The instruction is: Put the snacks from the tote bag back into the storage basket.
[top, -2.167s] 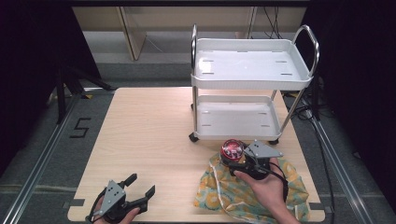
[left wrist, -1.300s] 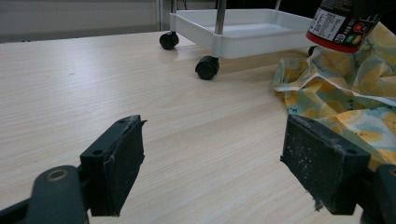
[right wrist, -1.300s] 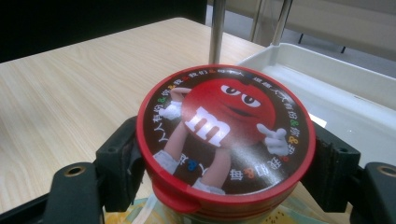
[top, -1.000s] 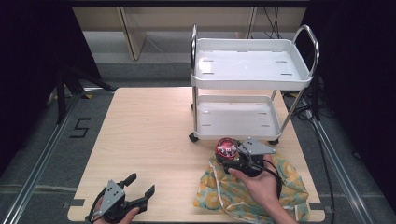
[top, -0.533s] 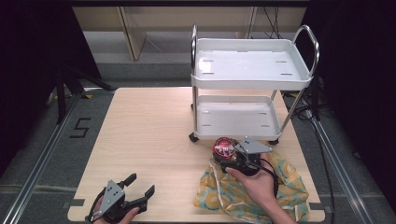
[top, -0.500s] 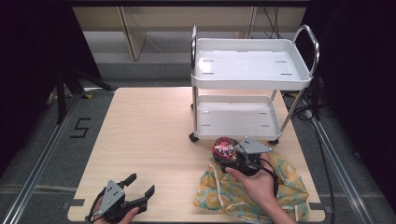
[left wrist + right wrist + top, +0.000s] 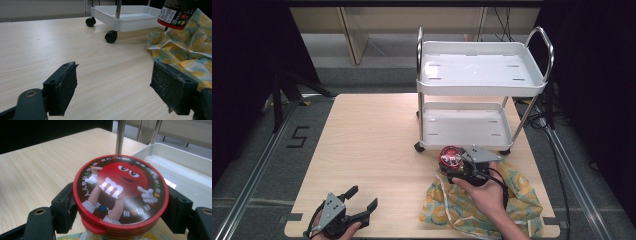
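A candy jar (image 7: 450,157) with a red lid (image 7: 120,192) showing a red cartoon character is held upright just above a yellow lemon-print cloth (image 7: 517,205). My right gripper (image 7: 456,169) is shut on the jar, its two black pads (image 7: 65,207) pressed against the sides under the lid. In the left gripper view the jar's bottom (image 7: 176,12) hangs above the cloth (image 7: 190,47). My left gripper (image 7: 362,198) rests at the table's front left corner, open, with nothing between its fingers (image 7: 62,87).
A white two-shelf wheeled cart (image 7: 482,75) stands at the table's back right, its lower tray (image 7: 190,172) just beyond the jar and its castors (image 7: 110,36) on the tabletop. The wooden table (image 7: 367,140) spreads bare to the left. Floor rails run along both sides.
My right gripper has carried the jar a little left and toward the cart over the cloth. The left gripper has stayed still and open.
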A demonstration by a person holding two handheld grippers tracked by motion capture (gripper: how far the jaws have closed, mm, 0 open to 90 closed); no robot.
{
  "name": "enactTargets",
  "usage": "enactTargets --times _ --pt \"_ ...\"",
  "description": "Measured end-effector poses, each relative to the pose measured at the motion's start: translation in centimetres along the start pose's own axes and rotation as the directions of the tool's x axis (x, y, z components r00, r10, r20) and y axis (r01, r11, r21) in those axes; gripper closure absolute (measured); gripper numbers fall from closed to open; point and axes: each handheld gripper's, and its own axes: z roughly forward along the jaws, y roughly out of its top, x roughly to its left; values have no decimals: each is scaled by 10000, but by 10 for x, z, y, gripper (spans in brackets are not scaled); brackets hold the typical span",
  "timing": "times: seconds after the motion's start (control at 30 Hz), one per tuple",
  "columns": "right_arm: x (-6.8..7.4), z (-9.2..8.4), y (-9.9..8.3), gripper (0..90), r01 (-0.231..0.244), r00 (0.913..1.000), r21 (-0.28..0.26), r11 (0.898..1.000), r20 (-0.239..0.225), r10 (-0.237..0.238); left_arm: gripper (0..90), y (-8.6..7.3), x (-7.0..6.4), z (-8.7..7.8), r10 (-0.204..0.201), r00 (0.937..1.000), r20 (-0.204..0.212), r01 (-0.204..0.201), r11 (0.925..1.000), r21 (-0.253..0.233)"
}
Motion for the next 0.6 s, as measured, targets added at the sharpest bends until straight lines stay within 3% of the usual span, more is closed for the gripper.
enactTargets --times 0.6 --pt "2 4 6 266 -57 10000 -126 9999 -14 56 202 0 1 -1 115 9999 -14 -115 9999 35"
